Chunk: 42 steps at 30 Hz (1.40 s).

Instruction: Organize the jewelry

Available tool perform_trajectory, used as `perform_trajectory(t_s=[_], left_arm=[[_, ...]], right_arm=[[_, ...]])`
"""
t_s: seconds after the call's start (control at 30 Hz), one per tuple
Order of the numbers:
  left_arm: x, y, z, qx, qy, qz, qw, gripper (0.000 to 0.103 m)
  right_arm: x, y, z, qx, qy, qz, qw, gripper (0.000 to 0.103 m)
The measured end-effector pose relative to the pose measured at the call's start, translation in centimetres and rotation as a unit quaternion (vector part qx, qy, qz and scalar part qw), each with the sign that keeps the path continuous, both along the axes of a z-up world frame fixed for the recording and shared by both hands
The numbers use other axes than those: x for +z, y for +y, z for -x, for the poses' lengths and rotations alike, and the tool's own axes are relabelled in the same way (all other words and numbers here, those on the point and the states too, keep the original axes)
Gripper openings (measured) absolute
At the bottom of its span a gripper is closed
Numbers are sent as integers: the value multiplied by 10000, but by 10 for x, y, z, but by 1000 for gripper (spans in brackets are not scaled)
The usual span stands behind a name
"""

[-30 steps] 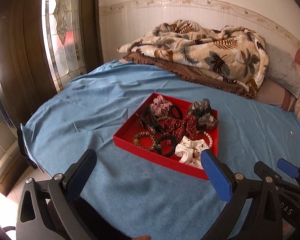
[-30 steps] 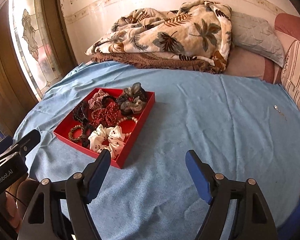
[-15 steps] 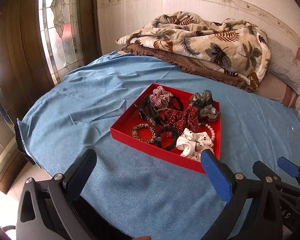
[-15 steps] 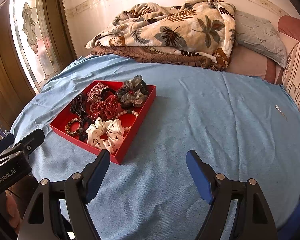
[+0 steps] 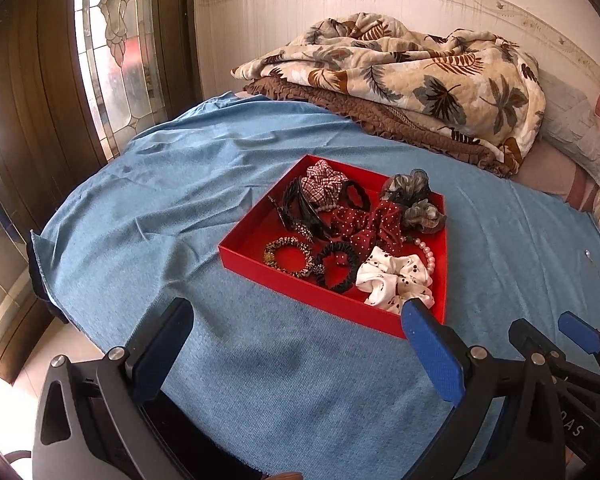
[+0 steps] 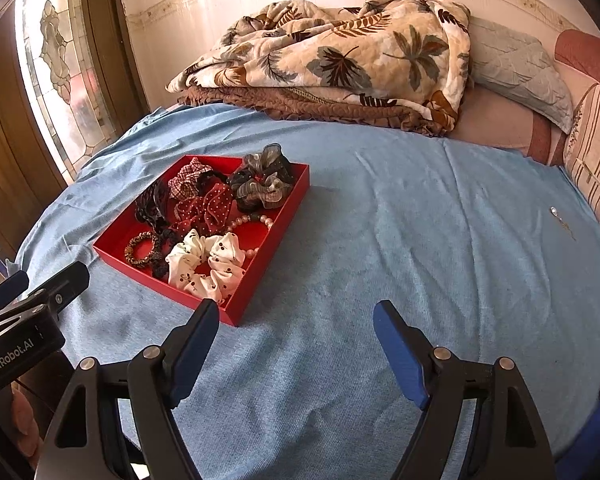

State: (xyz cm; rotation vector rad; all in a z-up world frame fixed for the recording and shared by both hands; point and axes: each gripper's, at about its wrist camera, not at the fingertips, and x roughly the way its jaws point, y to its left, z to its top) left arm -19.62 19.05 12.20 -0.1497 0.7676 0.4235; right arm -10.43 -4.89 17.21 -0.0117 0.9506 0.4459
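Observation:
A red tray (image 5: 260, 227) (image 6: 290, 204) lies on the blue bedspread. It holds several hair ties and bracelets: a white dotted scrunchie (image 5: 396, 278) (image 6: 208, 262), a red dotted bow (image 5: 370, 226) (image 6: 204, 208), a grey scrunchie (image 5: 414, 196) (image 6: 264, 180), a checked scrunchie (image 5: 322, 186), a leopard-print bracelet (image 5: 288, 256) (image 6: 140, 248), a black scrunchie (image 5: 338, 266) and a pearl bracelet (image 5: 424, 248) (image 6: 256, 222). My left gripper (image 5: 296, 320) is open and empty, just short of the tray's near edge. My right gripper (image 6: 296, 324) is open and empty, right of the tray's near corner.
A leaf-print quilt (image 5: 412, 64) (image 6: 340, 52) on a brown blanket lies at the far end of the bed. Pillows (image 6: 520, 76) lie at the right. A small pin-like trinket (image 6: 560, 220) lies on the bedspread (image 6: 420, 240) at far right. A glass door (image 5: 116, 48) stands left.
Both grippers have tilted and moved slightly; the tray sits a little higher in both views. Both stay open and empty.

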Motion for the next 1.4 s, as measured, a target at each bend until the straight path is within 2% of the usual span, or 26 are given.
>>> perform_trajectory(t_s=[1.4], left_arm=[[-22, 8, -10, 62, 359, 206, 9991, 103]], right_arm=[[-16, 7, -4, 21, 140, 183, 9997, 86]])
